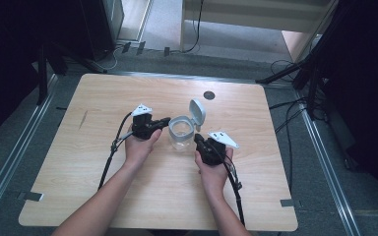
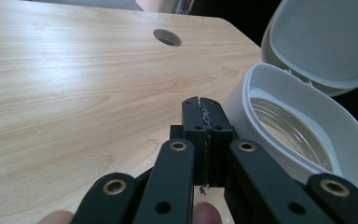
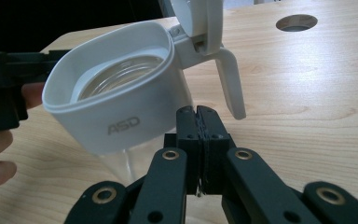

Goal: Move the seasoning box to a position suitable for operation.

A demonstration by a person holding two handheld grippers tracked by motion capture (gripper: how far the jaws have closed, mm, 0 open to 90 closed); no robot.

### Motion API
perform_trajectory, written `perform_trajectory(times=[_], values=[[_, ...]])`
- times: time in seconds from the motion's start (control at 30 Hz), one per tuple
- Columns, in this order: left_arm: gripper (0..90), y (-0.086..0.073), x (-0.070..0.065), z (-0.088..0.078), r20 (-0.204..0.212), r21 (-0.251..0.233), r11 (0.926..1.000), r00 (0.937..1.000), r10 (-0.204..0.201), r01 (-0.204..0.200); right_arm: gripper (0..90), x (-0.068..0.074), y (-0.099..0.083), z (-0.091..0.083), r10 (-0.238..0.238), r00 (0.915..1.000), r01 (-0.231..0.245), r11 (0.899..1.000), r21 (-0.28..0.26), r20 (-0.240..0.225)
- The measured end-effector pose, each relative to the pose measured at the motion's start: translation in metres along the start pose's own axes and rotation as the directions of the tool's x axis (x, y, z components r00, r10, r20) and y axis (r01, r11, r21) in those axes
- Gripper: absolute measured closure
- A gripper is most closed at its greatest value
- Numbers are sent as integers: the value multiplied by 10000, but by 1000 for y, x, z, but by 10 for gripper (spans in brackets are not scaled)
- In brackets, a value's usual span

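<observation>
Two black claws flank a glass jar point(image 1: 181, 133).

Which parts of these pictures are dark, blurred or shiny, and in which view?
High view: soft overall, the surroundings nearly black, the table evenly lit. Left gripper view: glare on the wood at upper left; the left gripper jaws near the lens are blurred. Right gripper view: the jar is sharp enough to read ASD; the background at upper left is black.

A clear jar point(image 1: 181, 134) is wearing a white collar and lid point(image 1: 197, 113); the bench point(image 1: 103, 98) is showing pale wood grain; the jaws are black.
</observation>
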State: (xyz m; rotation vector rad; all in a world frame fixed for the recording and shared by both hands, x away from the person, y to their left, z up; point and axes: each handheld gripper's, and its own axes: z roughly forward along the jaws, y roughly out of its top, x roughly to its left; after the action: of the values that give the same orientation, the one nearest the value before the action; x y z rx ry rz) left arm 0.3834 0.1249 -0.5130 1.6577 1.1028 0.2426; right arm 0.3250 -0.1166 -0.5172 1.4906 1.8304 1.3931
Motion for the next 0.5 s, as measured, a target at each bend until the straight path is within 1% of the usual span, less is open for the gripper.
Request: perform_trajectory(times=[0.07,0.13,0.17,0.2,0.23,0.3,0.4,0.47,0.5], values=[[900,-2,-5,-1,77,127,9997,9997,214,-215,895,-2,1,2,-110,9999,110,9999,-3,14],[900,-5,-11,-3,85,137,9995,9996,269,-270,897,-4,2,2,-103,9998,103,9999,-35,182],[900,-6,-13,-4,103,171,9993,9994,332,-334,897,-7,3,3,-121,9998,122,9999,-56,171],[900,-8,-16,-6,141,188,9994,9995,299,-302,895,-9,4,4,-159,9997,160,9998,-117,163],[900,-10,-19,-7,199,210,9991,9992,356,-360,891,-11,5,4,-239,9996,241,9996,-137,168],[900,-14,-25,-9,366,269,9983,9980,509,-519,886,-14,6,2,-240,9995,243,9996,-164,195],[864,-17,-29,-11,534,214,9991,9980,343,-354,884,-18,6,-6,-19,9999,23,9997,-254,133],[874,-19,-32,-10,546,167,9993,9980,314,-323,883,-19,4,-10,-18,9999,21,9997,-259,131],[881,-20,-33,-9,593,176,9996,9980,225,-236,883,-20,2,-10,-109,9999,111,9997,-239,86]])
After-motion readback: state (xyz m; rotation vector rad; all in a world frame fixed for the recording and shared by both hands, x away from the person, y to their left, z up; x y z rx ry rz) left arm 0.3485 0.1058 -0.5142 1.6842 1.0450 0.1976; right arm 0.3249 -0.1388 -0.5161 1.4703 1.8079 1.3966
